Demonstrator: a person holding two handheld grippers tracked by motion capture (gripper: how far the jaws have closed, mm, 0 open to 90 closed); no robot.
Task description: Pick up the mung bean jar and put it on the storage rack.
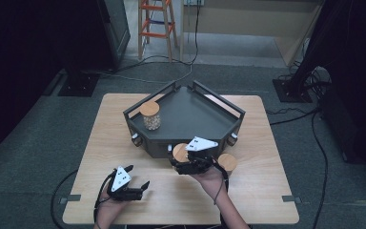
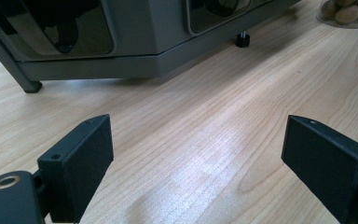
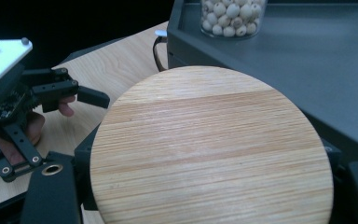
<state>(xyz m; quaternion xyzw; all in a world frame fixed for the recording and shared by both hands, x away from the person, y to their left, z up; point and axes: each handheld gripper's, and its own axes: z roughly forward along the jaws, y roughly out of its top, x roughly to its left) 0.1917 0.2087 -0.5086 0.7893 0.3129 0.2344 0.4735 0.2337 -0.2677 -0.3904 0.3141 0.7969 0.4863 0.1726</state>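
Wooden table [image 1: 181, 200], right gripper [image 1: 187, 165] fingers pinching wood-lidded jar [image 3: 212, 149] between them, left gripper [image 1: 138, 187] fingers spread, empty.

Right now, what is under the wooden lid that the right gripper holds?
The right gripper grips below the wooden lid. The lid covers what lies beneath it, so the contents are hidden.

table [image 1: 124, 143]: light wood, rectangular, on a grey floor
second lidded jar [image 1: 227, 163]: wooden lid, on the table just in front of the tray's right corner
stepladder [image 1: 156, 24]: orange and pale, well behind the table
cables [image 1: 293, 119]: black, trailing over the floor at right
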